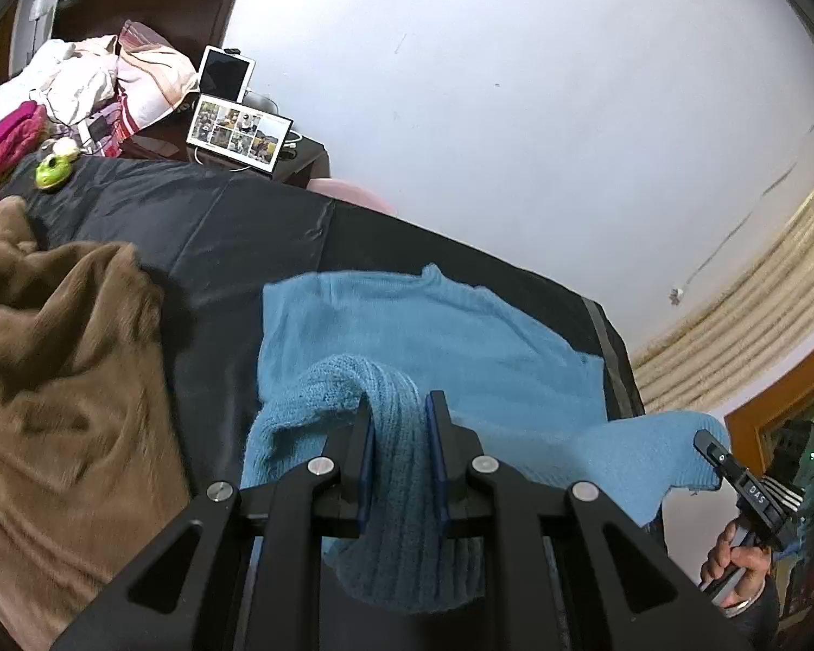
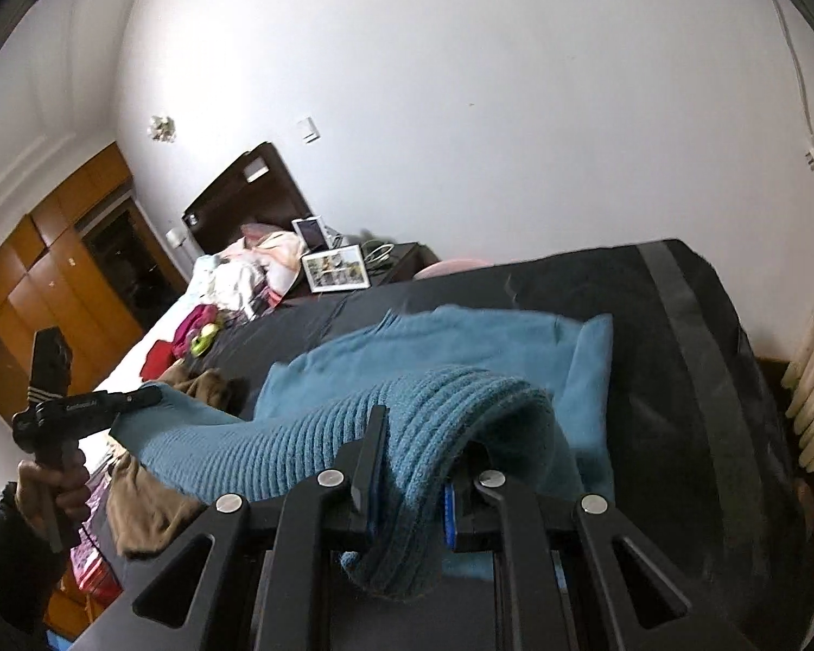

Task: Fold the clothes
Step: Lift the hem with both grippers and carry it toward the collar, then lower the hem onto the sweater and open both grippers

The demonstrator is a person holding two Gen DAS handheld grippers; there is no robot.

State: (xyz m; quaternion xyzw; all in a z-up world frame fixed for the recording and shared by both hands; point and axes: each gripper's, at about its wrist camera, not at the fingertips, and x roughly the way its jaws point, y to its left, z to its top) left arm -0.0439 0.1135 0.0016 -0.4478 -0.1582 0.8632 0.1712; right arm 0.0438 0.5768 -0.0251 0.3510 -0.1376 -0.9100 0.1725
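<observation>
Left hand-held gripper (image 1: 399, 407) clamping blue sweater (image 1: 434, 325) hem, right hand-held gripper (image 2: 415, 434) likewise

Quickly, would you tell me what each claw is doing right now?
Left claw: closed on the blue sweater, at its ribbed hem.
Right claw: closed on the same sweater's hem.

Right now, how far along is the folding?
Early. Done: blue sweater spread on the black cover. In hand: left gripper and right gripper each clamp its ribbed hem, lifted. Left: finishing this fold, then the brown garment.
</observation>
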